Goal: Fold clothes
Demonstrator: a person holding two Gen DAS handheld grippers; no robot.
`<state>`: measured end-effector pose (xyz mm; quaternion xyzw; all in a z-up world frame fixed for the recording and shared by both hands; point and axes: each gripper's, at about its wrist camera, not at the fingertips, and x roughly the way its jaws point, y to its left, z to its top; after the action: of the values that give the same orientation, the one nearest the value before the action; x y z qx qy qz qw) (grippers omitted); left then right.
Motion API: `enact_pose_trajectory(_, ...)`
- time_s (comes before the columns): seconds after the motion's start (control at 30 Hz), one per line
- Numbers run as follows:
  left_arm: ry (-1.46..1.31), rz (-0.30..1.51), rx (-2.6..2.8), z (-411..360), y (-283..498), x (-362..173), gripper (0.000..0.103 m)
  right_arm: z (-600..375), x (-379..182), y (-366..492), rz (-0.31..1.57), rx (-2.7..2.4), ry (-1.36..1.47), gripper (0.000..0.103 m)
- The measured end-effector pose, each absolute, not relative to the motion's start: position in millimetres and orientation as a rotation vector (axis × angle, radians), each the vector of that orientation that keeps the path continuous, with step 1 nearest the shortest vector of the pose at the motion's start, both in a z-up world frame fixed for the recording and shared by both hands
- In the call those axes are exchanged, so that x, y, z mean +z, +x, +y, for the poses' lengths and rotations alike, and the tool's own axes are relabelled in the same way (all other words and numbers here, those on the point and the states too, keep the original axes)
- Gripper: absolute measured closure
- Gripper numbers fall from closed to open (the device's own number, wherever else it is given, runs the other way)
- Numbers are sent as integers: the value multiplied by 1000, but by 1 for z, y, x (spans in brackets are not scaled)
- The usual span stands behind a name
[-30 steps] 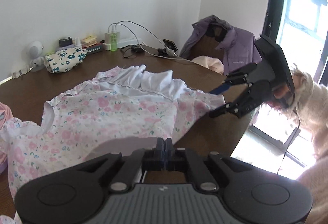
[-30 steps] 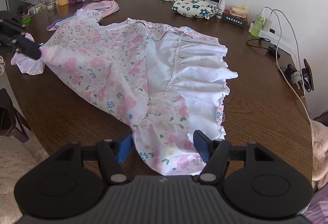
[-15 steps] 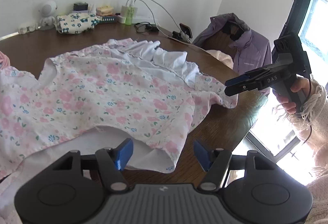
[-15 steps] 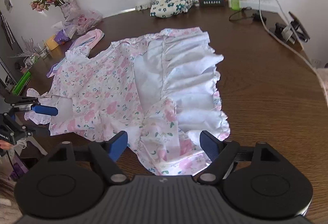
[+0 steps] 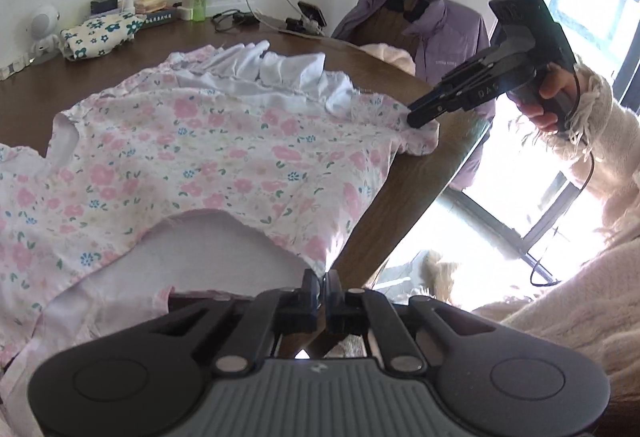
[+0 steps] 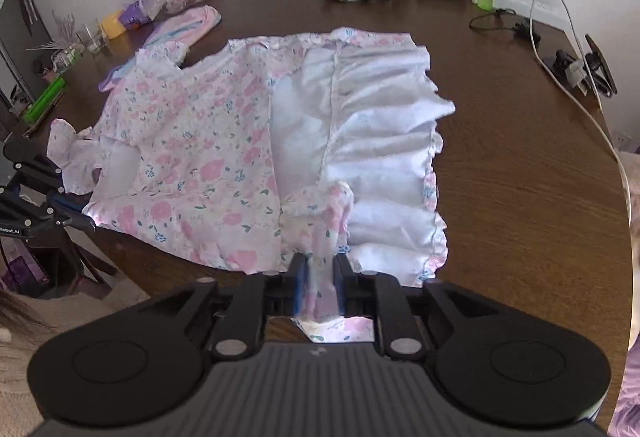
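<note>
**Caller:** Brown round table [image 6: 520, 177] fills the room here, clutter along the far wall. Where's the garment?

**Me:** Floral dress [image 6: 200, 141] lies flat on the table's middle and near side, its long axis running left to right across my view. Bodice and sleeves to the left, white-lined skirt [image 6: 384, 141] turned up on the right.

**Caller:** Start at the left, then. What's your left tool doing?

**Me:** My left gripper [image 5: 320, 287] is pinched tight on the near edge of the bodice end, right at the table's rim. Fingers are together with cloth between them.

**Caller:** And over on the right?

**Me:** My right gripper [image 6: 318, 277] is clamped on the near hem of the skirt; a bunched strip of floral cloth sits between the blue pads [image 6: 298, 287].

**Caller:** So both hands hold the same long side?

**Me:** Yes, the near edge, one at each end, well apart. The far edge lies away from both tools, toward the wall.

**Caller:** Which way does the fold go?

**Me:** My guess: lift both together and carry the near edge away from me. Neither hand is nearer; they must travel evenly or the skirt will skew.
</note>
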<state>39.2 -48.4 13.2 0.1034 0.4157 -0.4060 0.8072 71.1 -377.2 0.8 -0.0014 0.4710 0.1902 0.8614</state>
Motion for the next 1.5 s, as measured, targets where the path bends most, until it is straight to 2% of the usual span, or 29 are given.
enact_pose_trajectory(0.07, 197, 888, -869, -46, 41, 11, 99, -390, 3, 73, 959, 381, 76, 65)
enact_pose_trajectory(0.13, 142, 866, -868, -41, 45, 15, 92, -406, 7, 74, 937, 362, 171, 62)
enact_pose_trajectory(0.2, 107, 850, -863, -40, 48, 18, 65, -421, 8, 79, 929, 340, 247, 61)
enact_pose_trajectory(0.27, 85, 842, -862, -42, 50, 20, 61, -430, 5, 81, 937, 306, 264, 62)
enact_pose_trajectory(0.33, 85, 848, -869, -47, 51, 18, 63, -431, -2, 83, 956, 285, 242, 64)
enact_pose_trajectory(0.37, 88, 853, -873, -49, 52, 17, 65, -427, -5, 82, 965, 295, 226, 72)
enact_pose_trajectory(0.4, 99, 858, -875, -52, 52, 14, 76, -423, -8, 81, 975, 309, 211, 77)
enact_pose_trajectory(0.47, 118, 869, -869, -56, 52, 9, 90, -414, -13, 79, 984, 342, 169, 78)
enact_pose_trajectory(0.77, 131, 871, -838, -57, 49, 2, 91, -387, -24, 84, 1015, 426, 67, 79)
enact_pose_trajectory(0.8, 142, 868, -832, -58, 48, 3, 92, -386, -23, 82, 1018, 437, 50, 90)
enact_pose_trajectory(0.87, 154, 866, -824, -60, 47, 3, 93, -384, -23, 79, 1029, 435, 11, 102)
enact_pose_trajectory(1.13, 203, 848, -820, -62, 43, 3, 93, -418, 2, 69, 927, 257, 16, 103)
enact_pose_trajectory(1.3, 231, 833, -822, -60, 41, 3, 93, -418, -6, 69, 957, 196, 8, 102)
enact_pose_trajectory(1.5, 217, 809, -835, -56, 41, 12, 91, -409, 8, 70, 884, 238, 127, 91)
